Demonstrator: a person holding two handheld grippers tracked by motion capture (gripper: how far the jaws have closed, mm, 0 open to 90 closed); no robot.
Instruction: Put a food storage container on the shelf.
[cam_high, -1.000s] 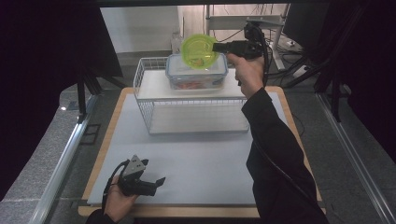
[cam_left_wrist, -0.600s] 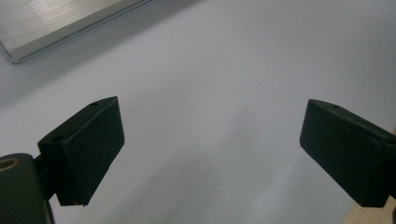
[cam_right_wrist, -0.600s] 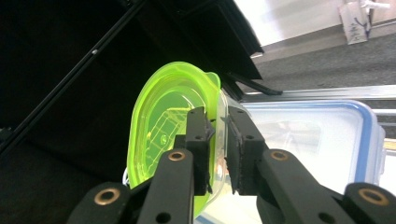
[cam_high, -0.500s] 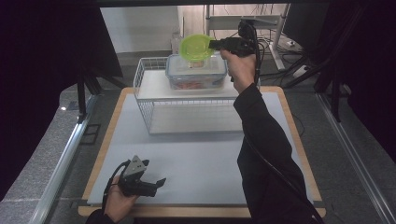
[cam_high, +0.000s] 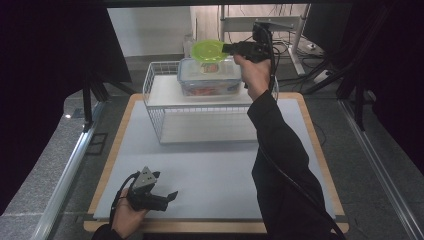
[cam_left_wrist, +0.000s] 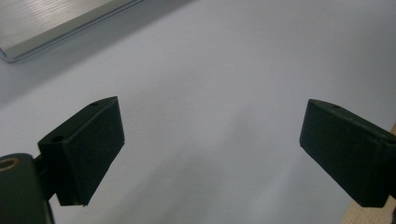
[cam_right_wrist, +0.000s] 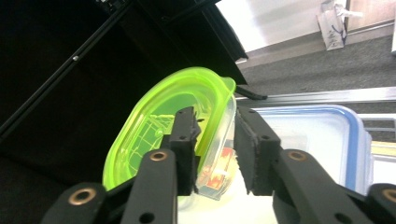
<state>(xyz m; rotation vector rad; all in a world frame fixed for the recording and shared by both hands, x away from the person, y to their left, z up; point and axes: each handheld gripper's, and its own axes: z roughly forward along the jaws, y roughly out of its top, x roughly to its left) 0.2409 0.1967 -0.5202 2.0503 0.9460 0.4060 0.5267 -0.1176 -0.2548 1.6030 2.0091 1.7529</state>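
We find the right gripper (cam_right_wrist: 212, 140) with jaws just opening, loosely astride the green-lidded clear plastic tub (cam_right_wrist: 187, 126), whose long axis tilts toward one o'clock atop the blue-rimmed clear box (cam_high: 210, 77).

This looks like a lab or recording studio: black curtains (cam_high: 45, 75) hem in a wood-edged tabletop (cam_high: 210, 175), grey carpet lies around it, cables (cam_high: 320, 75) trail behind, and what seems to be a metal equipment rack (cam_high: 265, 20) stands at the back.
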